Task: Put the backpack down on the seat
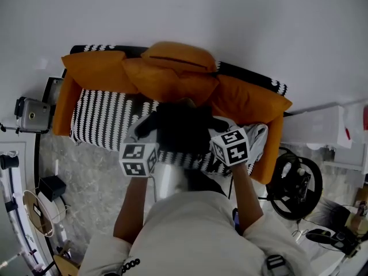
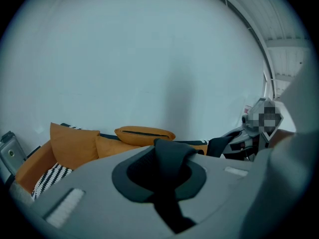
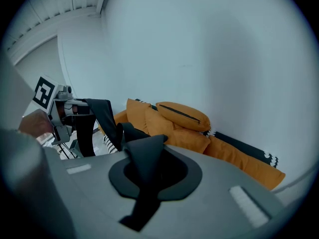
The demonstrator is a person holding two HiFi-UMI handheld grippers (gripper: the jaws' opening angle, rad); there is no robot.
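Sofa (image 1: 98, 125) ahead; left tool (image 2: 165, 176), right tool (image 3: 148, 176) clamp backpack (image 1: 184, 134).

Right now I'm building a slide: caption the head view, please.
The left gripper and right gripper hold the black backpack by its straps over the striped seat, orange cushions behind.

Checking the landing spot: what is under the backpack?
The striped seat shows to the left of the backpack, with orange cushions behind it. The seat directly beneath is covered by the backpack.
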